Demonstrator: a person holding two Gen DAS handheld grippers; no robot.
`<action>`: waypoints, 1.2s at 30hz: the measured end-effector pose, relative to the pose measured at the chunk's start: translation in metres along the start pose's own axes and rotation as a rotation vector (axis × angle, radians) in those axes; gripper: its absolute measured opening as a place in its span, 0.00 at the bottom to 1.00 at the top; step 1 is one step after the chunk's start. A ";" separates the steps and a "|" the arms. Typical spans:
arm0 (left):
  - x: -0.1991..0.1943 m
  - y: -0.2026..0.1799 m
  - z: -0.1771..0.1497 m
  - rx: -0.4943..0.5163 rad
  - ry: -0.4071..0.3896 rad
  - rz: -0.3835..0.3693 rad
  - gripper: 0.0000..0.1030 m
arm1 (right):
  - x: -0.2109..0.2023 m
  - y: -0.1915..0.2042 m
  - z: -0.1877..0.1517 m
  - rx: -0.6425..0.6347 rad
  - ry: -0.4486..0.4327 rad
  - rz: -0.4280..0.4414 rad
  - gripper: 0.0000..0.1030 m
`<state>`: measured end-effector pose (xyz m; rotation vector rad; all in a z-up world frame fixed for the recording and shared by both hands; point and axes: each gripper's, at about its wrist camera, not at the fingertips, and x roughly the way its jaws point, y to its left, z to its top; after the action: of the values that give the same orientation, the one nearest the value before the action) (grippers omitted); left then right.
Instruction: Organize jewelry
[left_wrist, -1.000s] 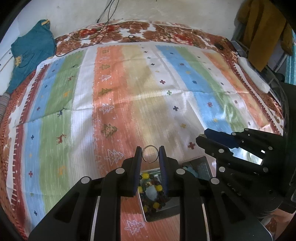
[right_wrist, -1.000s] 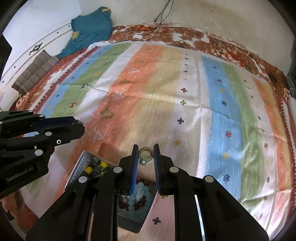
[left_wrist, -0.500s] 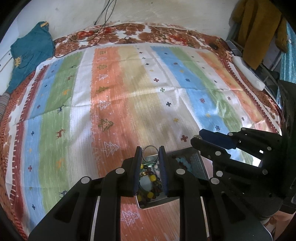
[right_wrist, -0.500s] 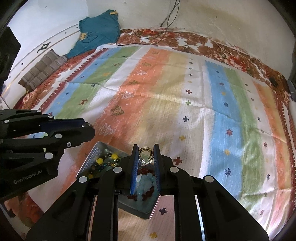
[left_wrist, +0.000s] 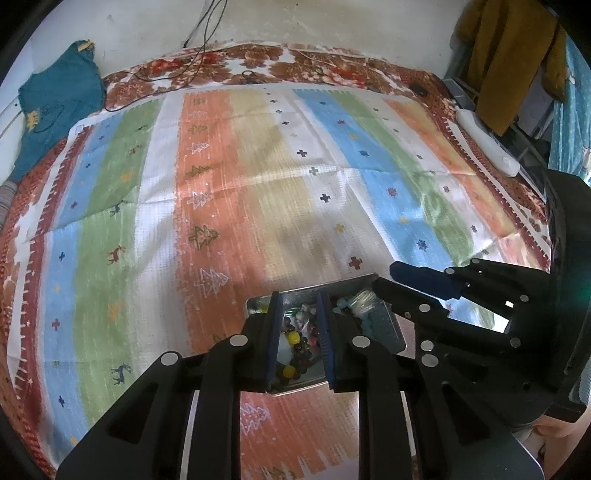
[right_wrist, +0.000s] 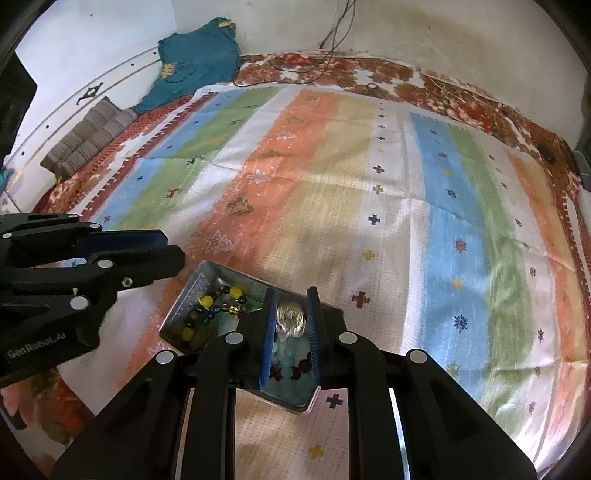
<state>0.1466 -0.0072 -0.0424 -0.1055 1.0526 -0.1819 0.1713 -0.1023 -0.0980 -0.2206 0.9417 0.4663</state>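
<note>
We hold our two grippers over a metal tray (right_wrist: 207, 286) that sits on a striped cloth (right_wrist: 369, 184) spread over a bed. The tray has two parts. In the right wrist view, the left part holds yellow and dark beads (right_wrist: 218, 302), and the right part holds pale blue and dark red beads (right_wrist: 291, 360). Our right gripper (right_wrist: 290, 314) is above the right part, and its jaws are narrow, pinching a bunch of shiny rings (right_wrist: 290, 318). Our left gripper (left_wrist: 299, 314) is above the other part. Its jaws are a little apart, and we cannot tell if anything is held between them, because the beads (left_wrist: 295, 341) behind look blurry. A blue-green shirt (left_wrist: 55, 110) lies far off on the left.
</note>
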 end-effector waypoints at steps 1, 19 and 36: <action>-0.001 0.000 -0.001 -0.003 -0.001 0.002 0.22 | -0.001 0.000 -0.001 0.000 -0.002 0.000 0.25; -0.043 0.001 -0.040 -0.033 -0.062 0.021 0.48 | -0.058 0.005 -0.031 -0.024 -0.110 -0.013 0.52; -0.070 -0.014 -0.077 0.026 -0.154 0.030 0.85 | -0.085 0.007 -0.063 -0.029 -0.149 0.023 0.69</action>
<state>0.0443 -0.0068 -0.0178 -0.0786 0.8979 -0.1580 0.0797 -0.1450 -0.0645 -0.1989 0.7926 0.5104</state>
